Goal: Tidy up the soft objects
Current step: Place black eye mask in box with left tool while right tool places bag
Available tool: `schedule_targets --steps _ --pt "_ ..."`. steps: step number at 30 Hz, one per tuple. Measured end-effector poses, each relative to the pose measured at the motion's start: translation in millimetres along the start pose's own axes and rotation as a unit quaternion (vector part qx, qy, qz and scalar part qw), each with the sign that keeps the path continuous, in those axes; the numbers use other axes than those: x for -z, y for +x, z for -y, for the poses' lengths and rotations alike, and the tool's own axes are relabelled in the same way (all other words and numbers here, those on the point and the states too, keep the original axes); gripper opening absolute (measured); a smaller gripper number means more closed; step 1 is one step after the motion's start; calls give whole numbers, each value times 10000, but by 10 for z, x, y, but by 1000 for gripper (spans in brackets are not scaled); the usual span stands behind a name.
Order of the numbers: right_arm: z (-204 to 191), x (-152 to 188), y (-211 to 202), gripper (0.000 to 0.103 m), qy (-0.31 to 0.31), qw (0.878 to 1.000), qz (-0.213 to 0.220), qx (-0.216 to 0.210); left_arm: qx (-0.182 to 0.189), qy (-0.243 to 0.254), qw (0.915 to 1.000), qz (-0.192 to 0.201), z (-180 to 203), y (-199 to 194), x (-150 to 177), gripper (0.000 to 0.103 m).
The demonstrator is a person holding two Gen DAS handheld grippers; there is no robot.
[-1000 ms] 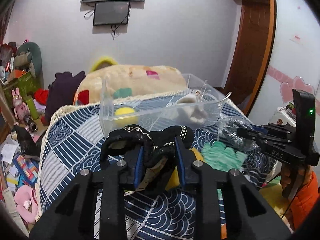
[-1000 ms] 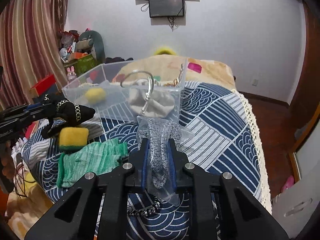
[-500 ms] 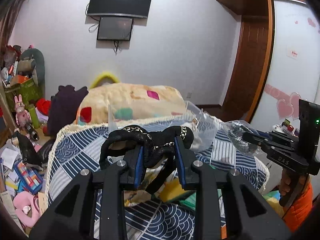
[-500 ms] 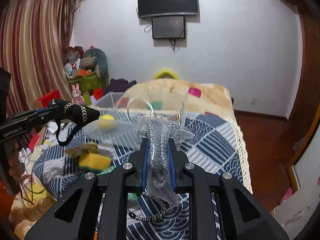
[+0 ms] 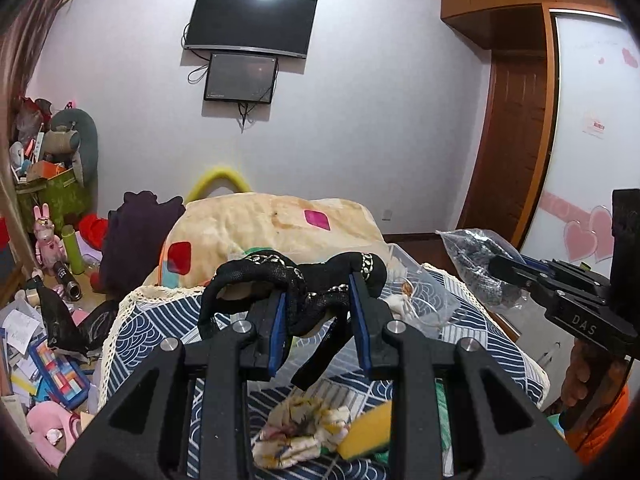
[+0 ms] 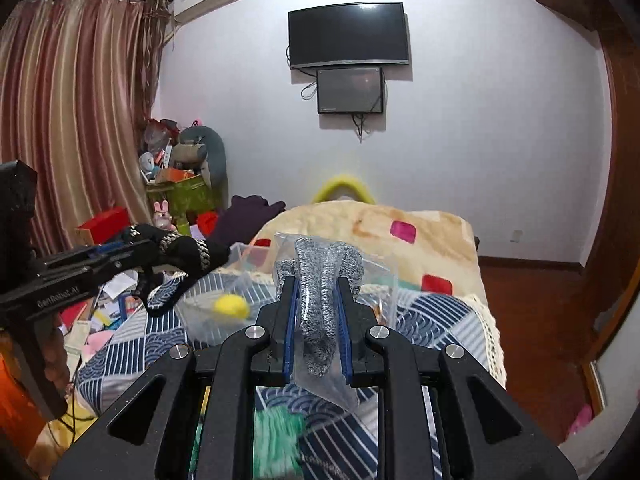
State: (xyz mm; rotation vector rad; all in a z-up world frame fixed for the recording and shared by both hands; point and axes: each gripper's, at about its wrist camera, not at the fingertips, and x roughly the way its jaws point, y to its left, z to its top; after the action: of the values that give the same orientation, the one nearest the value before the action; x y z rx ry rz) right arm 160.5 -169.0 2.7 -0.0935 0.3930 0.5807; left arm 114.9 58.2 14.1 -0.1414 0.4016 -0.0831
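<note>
Your left gripper (image 5: 318, 316) is clamping a black fabric piece with silver chain trim (image 5: 300, 280): its fingers are closed on the bunched middle, loops are bulging out above and to the left of the blue pads, and one black strap is dangling below them. It is hanging in the air over the bed (image 5: 480, 344), not touching the blue-and-white patterned cover.

Your right gripper (image 6: 317, 320) is pinching a clear plastic bag holding a grey knitted item (image 6: 320, 280). The fingers are pressing in on both sides of the knit; its upper end is sticking up past the fingertips and the bag's lower corner is hanging beneath them. This too is being held above the bed.

In the right wrist view, a clear plastic bin (image 6: 224, 304) is sitting on the bed beyond the fingers, with a yellow ball (image 6: 232, 306) inside. In the left wrist view, a floral cloth (image 5: 300, 428) and a yellow sponge (image 5: 366, 428) are lying on the cover below your left gripper, and green fabric (image 6: 276, 436), blurred, is showing under your right one. A patchwork blanket (image 5: 272, 220) is heaped at the far end of the bed.
</note>
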Motion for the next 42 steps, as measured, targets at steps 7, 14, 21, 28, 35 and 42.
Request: schedule_targets --steps 7,14,21,28,35,42 --pt "-77 -99 283 16 -63 9999 -99 -30 41 33 9999 -149 -2 307 -33 29" --pt "-70 -131 517 16 -62 9995 -295 -32 120 -10 9984 -554 1 742 14 29" --pt "-31 -106 750 16 -118 9982 -589 61 321 -34 9952 -925 47 1104 82 29" --pt "14 -86 982 16 -223 9954 -895 257 314 15 9925 -1177 107 1352 135 29" --pt "87 -2 1154 16 -196 9917 -1231 312 272 -2 9894 -1428 97 1457 202 38" --pt "66 9 1181 18 -309 9899 -1347 328 320 -94 9870 -1572 65 1397 197 49"
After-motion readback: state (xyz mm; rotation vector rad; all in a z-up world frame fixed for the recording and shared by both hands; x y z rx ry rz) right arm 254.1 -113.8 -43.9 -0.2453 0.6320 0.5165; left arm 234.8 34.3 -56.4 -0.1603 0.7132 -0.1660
